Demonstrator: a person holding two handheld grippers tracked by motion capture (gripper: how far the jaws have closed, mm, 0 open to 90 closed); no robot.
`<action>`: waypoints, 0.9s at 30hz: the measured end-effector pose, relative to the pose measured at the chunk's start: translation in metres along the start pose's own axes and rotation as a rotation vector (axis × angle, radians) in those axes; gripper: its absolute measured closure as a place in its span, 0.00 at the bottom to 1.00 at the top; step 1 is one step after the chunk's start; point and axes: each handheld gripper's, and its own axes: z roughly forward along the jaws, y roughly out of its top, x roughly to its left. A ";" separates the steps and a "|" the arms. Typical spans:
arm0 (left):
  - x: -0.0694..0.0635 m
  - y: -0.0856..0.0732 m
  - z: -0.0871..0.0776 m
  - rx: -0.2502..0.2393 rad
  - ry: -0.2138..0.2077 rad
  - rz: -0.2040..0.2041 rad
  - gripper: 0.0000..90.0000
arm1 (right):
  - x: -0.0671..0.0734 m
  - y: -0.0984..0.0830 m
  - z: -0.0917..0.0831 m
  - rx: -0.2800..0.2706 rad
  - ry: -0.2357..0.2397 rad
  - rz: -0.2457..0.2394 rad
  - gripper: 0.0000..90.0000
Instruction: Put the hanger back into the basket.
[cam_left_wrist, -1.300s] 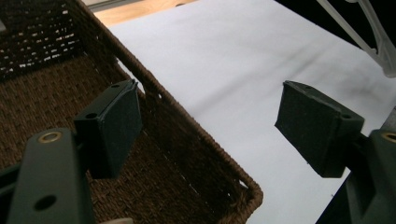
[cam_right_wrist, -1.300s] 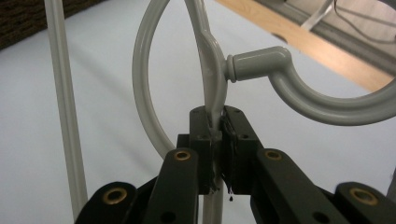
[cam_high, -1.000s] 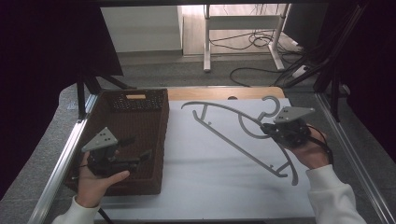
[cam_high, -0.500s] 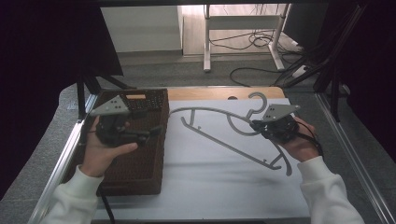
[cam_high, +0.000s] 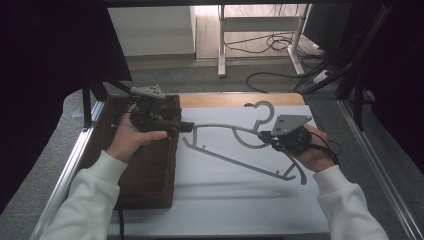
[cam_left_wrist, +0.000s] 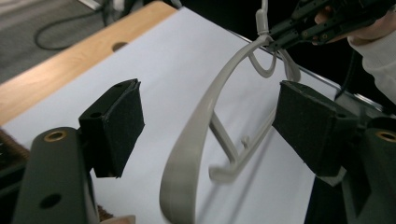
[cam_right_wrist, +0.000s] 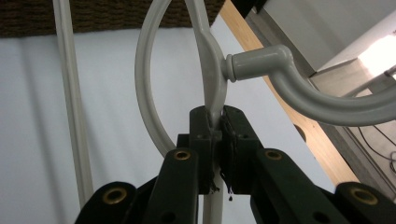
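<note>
table (cam_high: 235, 200): white mat | basket (cam_high: 150, 170): brown, 9 o'clock | hanger (cam_high: 225, 127): grey, centre, raised clear to pass across | right gripper (cam_high: 267, 136): 3 o'clock, clamped below hook, steadying it | left gripper (cam_left_wrist: 205, 126): wide apart astride hanger arm, gripping nothing; ready to close

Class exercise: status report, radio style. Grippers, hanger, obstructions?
Right gripper shut on hanger near hook. Left gripper open, straddling hanger's far end. Basket beside; nothing blocking.
</note>
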 end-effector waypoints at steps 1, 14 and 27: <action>0.002 0.003 0.005 0.017 -0.018 0.000 0.27 | 0.000 0.000 0.000 0.000 0.000 0.000 0.92; 0.007 0.019 0.046 0.207 -0.150 0.034 0.46 | 0.009 0.014 0.008 -0.024 0.041 -0.064 0.92; 0.005 0.019 0.068 0.420 -0.267 0.090 0.84 | 0.015 0.020 0.013 -0.039 0.061 -0.116 0.92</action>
